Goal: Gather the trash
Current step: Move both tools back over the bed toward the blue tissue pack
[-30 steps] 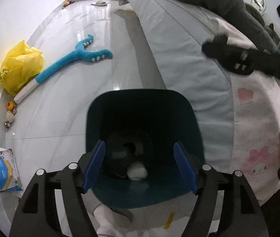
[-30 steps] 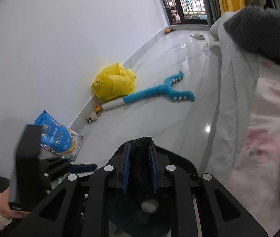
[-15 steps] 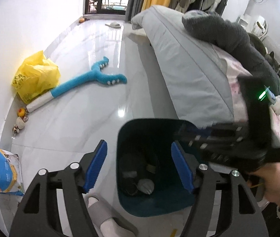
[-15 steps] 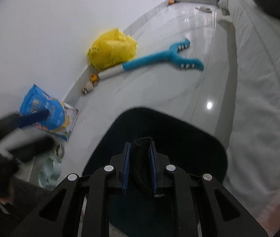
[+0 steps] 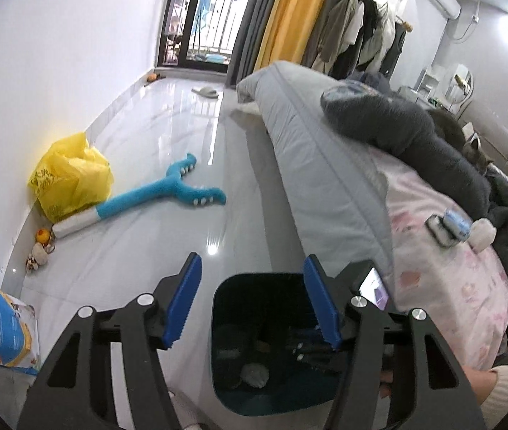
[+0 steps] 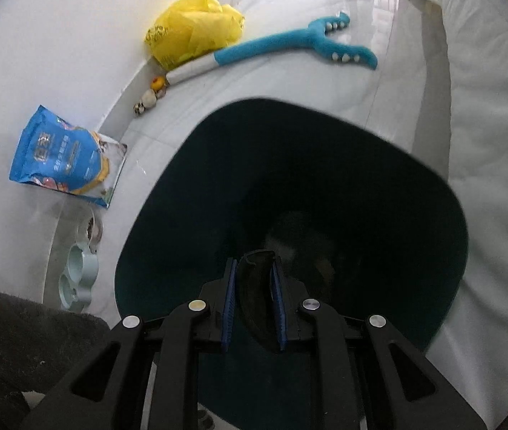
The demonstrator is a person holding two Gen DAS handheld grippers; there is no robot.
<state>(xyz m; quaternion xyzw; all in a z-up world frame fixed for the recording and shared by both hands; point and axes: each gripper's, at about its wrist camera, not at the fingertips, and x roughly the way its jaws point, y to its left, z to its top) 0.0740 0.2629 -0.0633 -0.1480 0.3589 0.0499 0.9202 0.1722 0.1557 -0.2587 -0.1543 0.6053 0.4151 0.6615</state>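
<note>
Two hand-held grippers work over a dark teal bin (image 6: 415,222) standing on the pale floor (image 5: 168,114) beside the bed (image 5: 325,179). Right hand-held gripper (image 6: 252,308) points steeply down into the bin's mouth, its blue pads pressed on a dark curved piece of trash (image 6: 255,297). Left hand-held gripper (image 5: 252,301) hangs above the bin's near rim with nothing between its jaws, which are closing. A white crumpled wad (image 5: 255,375) lies at the bin's bottom. Yellow bag (image 5: 71,179) and blue plush toy (image 5: 168,193) lie by the wall
</note>
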